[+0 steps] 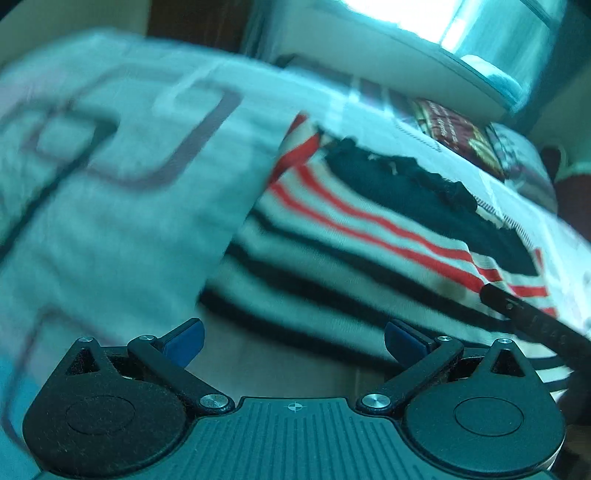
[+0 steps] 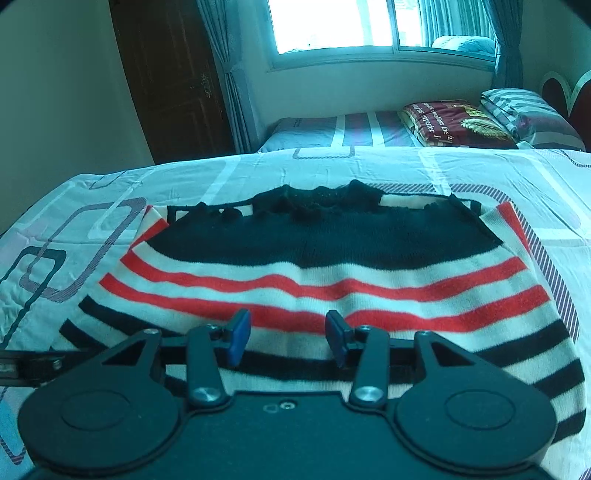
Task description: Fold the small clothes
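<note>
Striped sweater [image 2: 317,273] lies flat on the bed sheet [image 2: 207,173], filling the centre of the right wrist frame; its dark yoke is toward the top, red stripes mid-frame, black stripes at the bottom. Right gripper [image 2: 288,338] sits low centre just above the black-striped lower part, blue pads apart, nothing between them. In the left wrist view, which is blurred, the sweater [image 1: 369,236] runs from centre to right, and the left gripper [image 1: 294,341] sits at bottom centre, spread wide and empty, near the sweater's lower edge; contact cannot be told. A dark bar [image 1: 532,317] at lower right of that frame overlaps the sweater. Folded blanket [image 2: 454,123], upper right, carries white lettering, only partly legible: "perfec". Sheet is white with rounded-rectangle outlines in grey and purple. Striped pillow [image 2: 528,110] far right, window [image 2: 332,26] with curtains [image 2: 229,74] top centre, dark wooden door [image 2: 173,77] upper left.
</note>
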